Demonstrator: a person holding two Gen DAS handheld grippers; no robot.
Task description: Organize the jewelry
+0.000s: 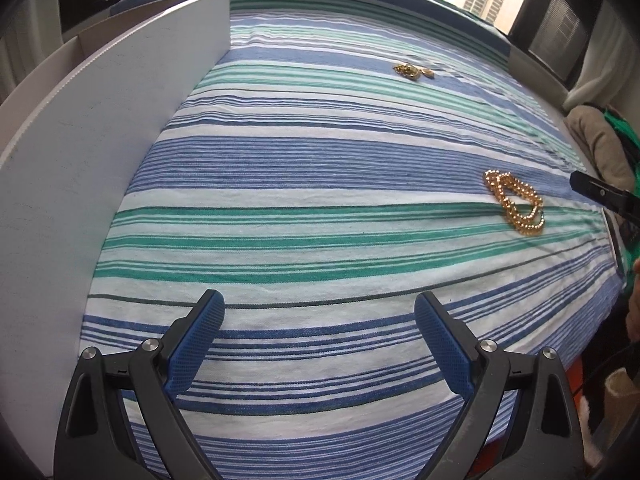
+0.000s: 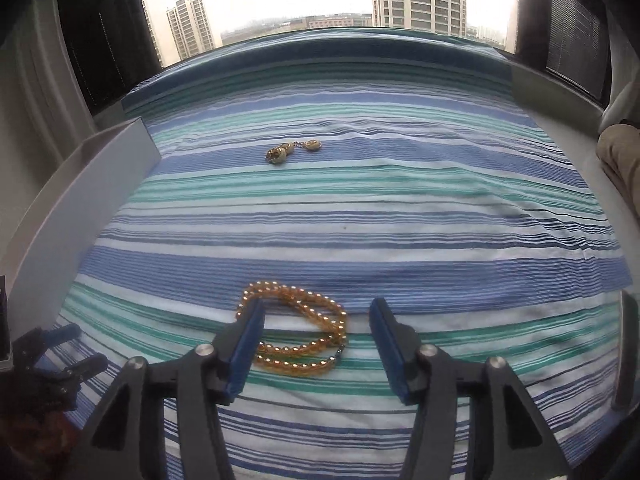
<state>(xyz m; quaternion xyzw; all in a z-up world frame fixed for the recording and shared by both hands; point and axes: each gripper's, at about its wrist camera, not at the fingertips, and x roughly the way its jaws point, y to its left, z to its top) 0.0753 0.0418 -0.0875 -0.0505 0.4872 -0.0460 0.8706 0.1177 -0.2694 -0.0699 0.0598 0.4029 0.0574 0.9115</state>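
A gold bead necklace (image 2: 298, 330) lies coiled on the striped cloth, just ahead of my right gripper (image 2: 318, 314), which is open with its left finger over the coil's left edge. The necklace also shows in the left wrist view (image 1: 516, 202), far to the right. A small gold shell trinket (image 2: 290, 151) lies further back on the cloth; it also shows in the left wrist view (image 1: 414, 71). My left gripper (image 1: 320, 308) is open and empty over bare cloth beside a white box (image 1: 100, 132).
The white box's wall (image 2: 100, 184) stands along the cloth's left edge. The striped cloth (image 1: 320, 160) covers the surface up to a window sill. My left gripper (image 2: 60, 356) shows at the lower left of the right wrist view. A beige cushion (image 1: 600, 148) sits at the right.
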